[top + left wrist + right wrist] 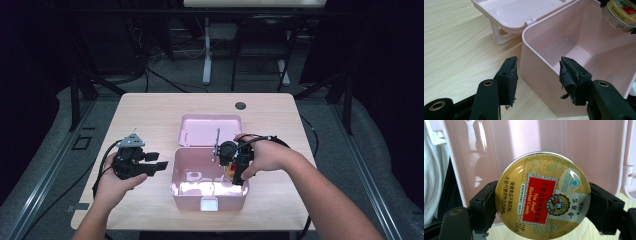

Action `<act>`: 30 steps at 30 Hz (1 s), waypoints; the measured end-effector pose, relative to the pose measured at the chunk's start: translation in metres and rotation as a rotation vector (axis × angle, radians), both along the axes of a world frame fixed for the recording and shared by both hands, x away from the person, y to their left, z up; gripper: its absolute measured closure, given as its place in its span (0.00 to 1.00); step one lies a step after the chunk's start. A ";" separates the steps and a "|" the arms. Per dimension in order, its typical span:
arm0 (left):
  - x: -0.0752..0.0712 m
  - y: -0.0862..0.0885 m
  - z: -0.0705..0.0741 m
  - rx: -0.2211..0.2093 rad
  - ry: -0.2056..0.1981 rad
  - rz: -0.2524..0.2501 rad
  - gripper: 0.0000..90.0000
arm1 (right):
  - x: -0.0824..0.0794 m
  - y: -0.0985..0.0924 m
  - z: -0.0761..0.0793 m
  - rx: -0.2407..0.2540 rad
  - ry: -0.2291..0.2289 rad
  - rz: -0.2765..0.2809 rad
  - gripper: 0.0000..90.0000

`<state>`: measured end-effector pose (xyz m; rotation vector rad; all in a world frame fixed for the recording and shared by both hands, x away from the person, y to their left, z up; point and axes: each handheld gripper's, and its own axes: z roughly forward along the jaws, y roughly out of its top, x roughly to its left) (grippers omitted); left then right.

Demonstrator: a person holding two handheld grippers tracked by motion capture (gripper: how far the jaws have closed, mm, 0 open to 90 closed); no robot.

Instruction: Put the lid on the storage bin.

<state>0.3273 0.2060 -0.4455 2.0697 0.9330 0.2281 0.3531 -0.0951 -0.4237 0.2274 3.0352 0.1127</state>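
- A pale wooden table top with rounded corners fills the middle of the frame.
- A small dark round grommet sits near its far edge, right of centre.
- White metal desk legs stand at upper centre.
- Black cables trail across the grey floor, upper left.

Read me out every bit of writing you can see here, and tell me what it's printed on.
"Nin Jiom Herbal Candy": on the red panel of the round gold candy tin, which is held in the right gripper.
Chinese lines, a small weight figure and the blue logo on the tin: too small to read.
Pink box: no writing visible.
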 end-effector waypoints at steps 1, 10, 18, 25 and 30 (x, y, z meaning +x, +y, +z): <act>0.000 0.000 0.000 0.000 0.000 0.000 0.54 | 0.000 0.000 0.000 0.000 0.000 0.000 0.22; 0.000 0.000 0.000 0.004 0.007 -0.007 0.54 | 0.000 0.005 -0.006 -0.011 -0.003 0.010 0.22; 0.000 -0.001 0.000 0.003 0.006 -0.005 0.54 | 0.002 0.005 -0.015 -0.002 0.008 -0.001 0.22; 0.000 -0.001 0.000 0.005 0.005 -0.006 0.54 | 0.003 0.005 -0.022 0.000 0.007 0.003 0.22; 0.000 -0.001 -0.001 0.007 0.004 -0.008 0.54 | 0.003 0.006 -0.030 -0.003 0.009 0.012 0.22</act>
